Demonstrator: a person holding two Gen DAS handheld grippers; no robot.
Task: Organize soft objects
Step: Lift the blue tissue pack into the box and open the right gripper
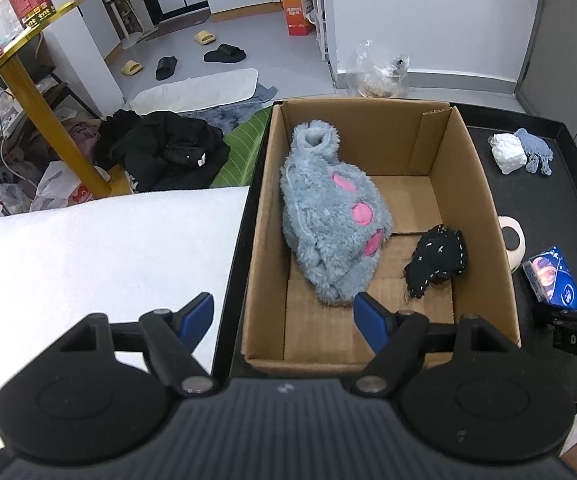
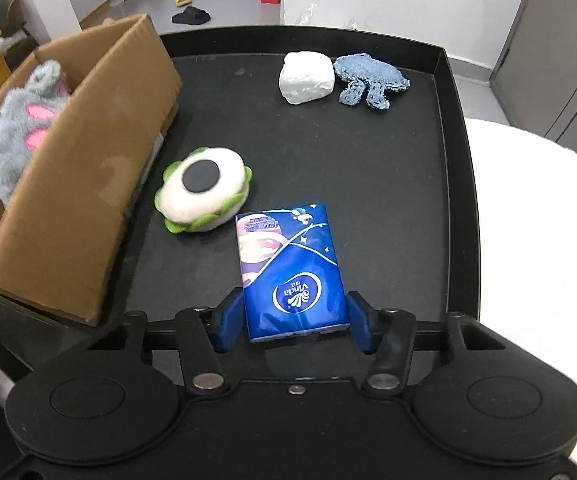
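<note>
Straddling the blue tissue pack (image 2: 293, 280) on the black tray (image 2: 454, 160), the right gripper (image 2: 293, 324) looks clenched on its near end, presumably to carry it to the cardboard box (image 2: 88, 184), while the left gripper (image 1: 284, 316) hangs released.

Blue fingertip pads tip the black right gripper (image 2: 293, 322), and between them lies a royal-blue tissue pack (image 2: 288, 276) with a white logo oval, white stars and a pink-and-white picture at its far end. Beyond the fingers, a white plush disc (image 2: 204, 196) shows a black centre spot and green edging on the black tray (image 2: 454, 160). Farther off sit a white crumpled wad (image 2: 306, 77) and a pale blue knitted piece (image 2: 368, 76). Ahead of the left gripper's (image 1: 284, 320) blue pads, a plain brown cardboard box (image 1: 484, 200) holds a grey-blue fluffy toy (image 1: 328, 216) with pink patches and a black cloth (image 1: 436, 260) stitched in white.
</note>
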